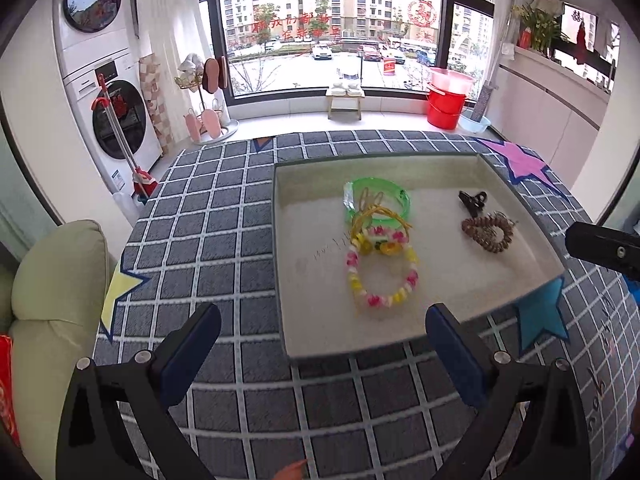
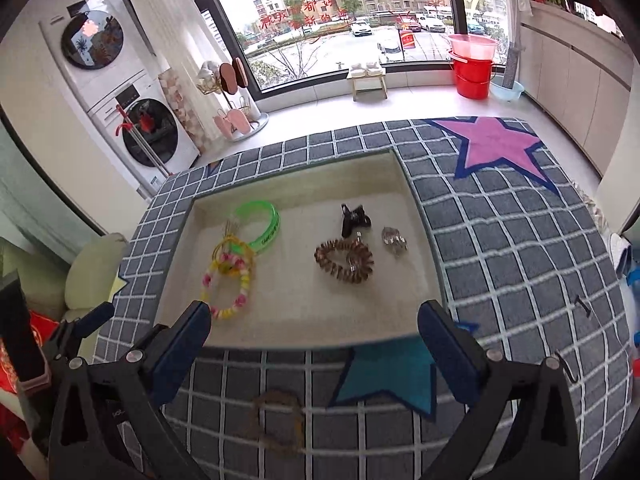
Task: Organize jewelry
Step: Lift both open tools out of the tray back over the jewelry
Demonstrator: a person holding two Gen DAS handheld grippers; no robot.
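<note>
— Hovering over the cloth, you are keeping both grippers spread wide and empty: left gripper (image 1: pixel 322 344), right gripper (image 2: pixel 314 340). What is left outside the tray (image 2: pixel 420 216)?

— One brown bead loop (image 2: pixel 278 420). It is lying on the cloth just in front of the tray's near rim, below your right gripper, long axis running toward the tray. Your right hand is sitting nearer.

— And inside the tray?

— You are looking at one green bangle (image 2: pixel 262 222), one yellow cord (image 2: pixel 232 246), one pink-and-yellow bracelet (image 2: pixel 230 288), one coil tie (image 2: pixel 344 260), one black claw clip (image 2: pixel 352 216), one clear clip (image 2: pixel 394 240).
</note>
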